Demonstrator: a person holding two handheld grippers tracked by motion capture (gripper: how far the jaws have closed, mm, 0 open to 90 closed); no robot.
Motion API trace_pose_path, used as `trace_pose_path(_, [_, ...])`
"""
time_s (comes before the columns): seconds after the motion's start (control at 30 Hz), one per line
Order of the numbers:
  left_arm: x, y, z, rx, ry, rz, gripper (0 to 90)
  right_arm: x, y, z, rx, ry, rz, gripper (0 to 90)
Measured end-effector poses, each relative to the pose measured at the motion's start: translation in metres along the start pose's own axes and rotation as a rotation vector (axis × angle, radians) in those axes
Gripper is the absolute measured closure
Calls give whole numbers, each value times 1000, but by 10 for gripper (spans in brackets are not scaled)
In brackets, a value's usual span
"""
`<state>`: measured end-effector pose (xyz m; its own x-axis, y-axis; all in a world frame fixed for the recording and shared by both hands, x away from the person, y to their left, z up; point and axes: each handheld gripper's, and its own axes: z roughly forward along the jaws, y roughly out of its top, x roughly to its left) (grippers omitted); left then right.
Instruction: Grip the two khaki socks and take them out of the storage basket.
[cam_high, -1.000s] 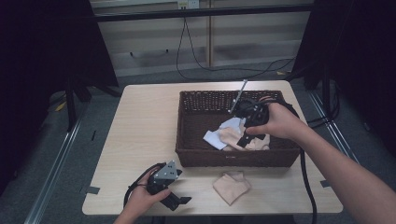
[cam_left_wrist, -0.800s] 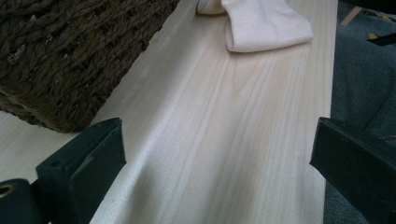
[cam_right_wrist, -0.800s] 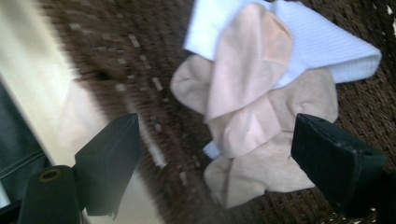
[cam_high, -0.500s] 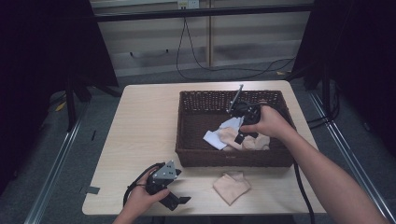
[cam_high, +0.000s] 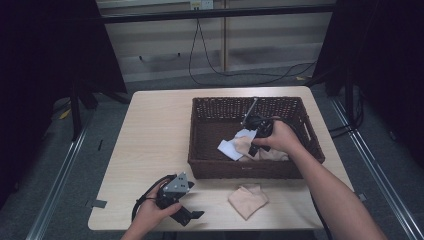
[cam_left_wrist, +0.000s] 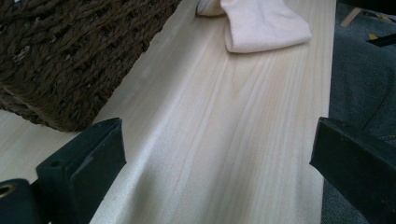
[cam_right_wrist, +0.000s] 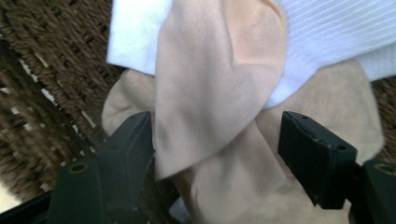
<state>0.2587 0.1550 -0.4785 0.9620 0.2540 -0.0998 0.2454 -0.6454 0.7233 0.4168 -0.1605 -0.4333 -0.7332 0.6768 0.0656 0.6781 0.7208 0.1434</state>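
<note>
Dim high view, dark edges; gripper views brighter, softly blurred.

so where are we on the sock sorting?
Done: one beige sock lies on the table in front of the wicker basket. In hand: the right gripper, jaws just closing, straddles a beige sock in the basket, not yet pinched. Left: the white sock and other beige ones. Left gripper rests open.

Dim room; grey floor (cam_high: 60, 170); pale wall (cam_high: 280, 35) at top; cables (cam_high: 210, 55) upper centre; wood table (cam_high: 150, 135) centre.
</note>
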Motion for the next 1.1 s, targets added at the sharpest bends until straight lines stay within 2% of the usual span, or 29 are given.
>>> trace_pose_path(0.07, [0, 0, 0, 7, 5, -3, 26, -1, -1, 5, 14, 22, 7, 331])
trace_pose_path(0.1, [0, 0, 0, 3, 2, -2, 25, -1, -1, 7, 15, 19, 9, 347])
trace_pose_path(0.17, [0, 0, 0, 1, 0, 4, 26, 0, -1, 8, 35, 36, 1, 484])
trace_pose_path(0.2, [0, 0, 0, -3, 2, -1, 25, 1, -2, 9, 29, 34, -15, 581])
trace_pose_path(0.27, [0, 0, 0, 0, 4, -1, 26, 3, -2, 8, 40, 43, -15, 684])
trace_pose_path(0.33, [0, 0, -1, 0, 4, -2, 26, 5, -2, 6, 30, 21, -48, 835])
trace_pose_path(0.4, [1, 0, -2, -7, 5, -6, 26, 6, -2, 3, 30, 50, -35, 857])
trace_pose_path(0.5, [0, 0, -3, -5, 11, -6, 26, 8, -4, -7, 40, 54, -51, 864])
trace_pose_path(0.7, [0, 1, -1, -4, 10, -2, 26, 6, -7, -41, 11, 67, -64, 864])
trace_pose_path(0.83, [0, 1, -1, 4, 12, 1, 26, 5, -10, -65, 12, 60, -67, 863])
trace_pose_path(0.87, [0, 1, 0, -10, 8, -3, 26, 6, -10, -72, 2, 54, -70, 862])
trace_pose_path(1.1, [0, 1, 0, -8, 3, -4, 26, 8, -13, -106, -12, 44, -95, 862])
